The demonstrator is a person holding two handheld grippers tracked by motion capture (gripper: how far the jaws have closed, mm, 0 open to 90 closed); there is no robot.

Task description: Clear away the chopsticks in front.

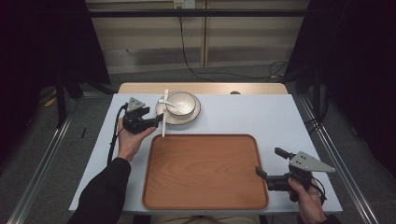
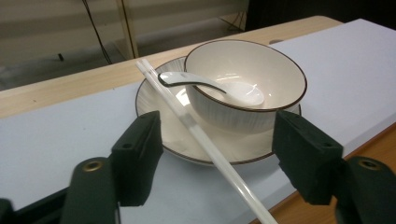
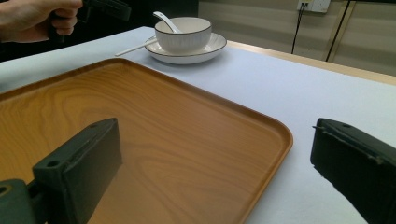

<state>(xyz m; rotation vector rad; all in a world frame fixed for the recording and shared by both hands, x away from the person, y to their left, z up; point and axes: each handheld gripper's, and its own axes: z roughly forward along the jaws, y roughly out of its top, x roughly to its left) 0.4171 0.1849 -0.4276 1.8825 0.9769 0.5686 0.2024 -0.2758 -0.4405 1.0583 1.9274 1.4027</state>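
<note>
Lying flat in the middle of the white table (image 1: 261,116), the wooden tray (image 1: 205,170) is seen empty, and its right front corner is placed between the jaws of the right gripper (image 1: 270,164), which are held wide apart without pressing on it; in the right gripper view the tray (image 3: 154,126) rim passes between the two black jaws. This gripper is held low and nearly level by the right hand (image 1: 306,196), which comes in from the bottom right. Behind the tray, the saucer (image 1: 163,109) is set near the far edge of the table, and the bowl (image 1: 181,103) stands upright on it. A white spoon (image 2: 219,86) is laid in the bowl, with its handle resting over the rim. The pair of white chopsticks (image 2: 196,128) is leaned on the left rim of the saucer and reaches down to the table beside the tray. The left gripper (image 1: 159,120) is pointed level toward the chopsticks by the left hand (image 1: 130,140); the chopsticks are found between its jaws, which stand partly apart and do not yet touch them.
</note>
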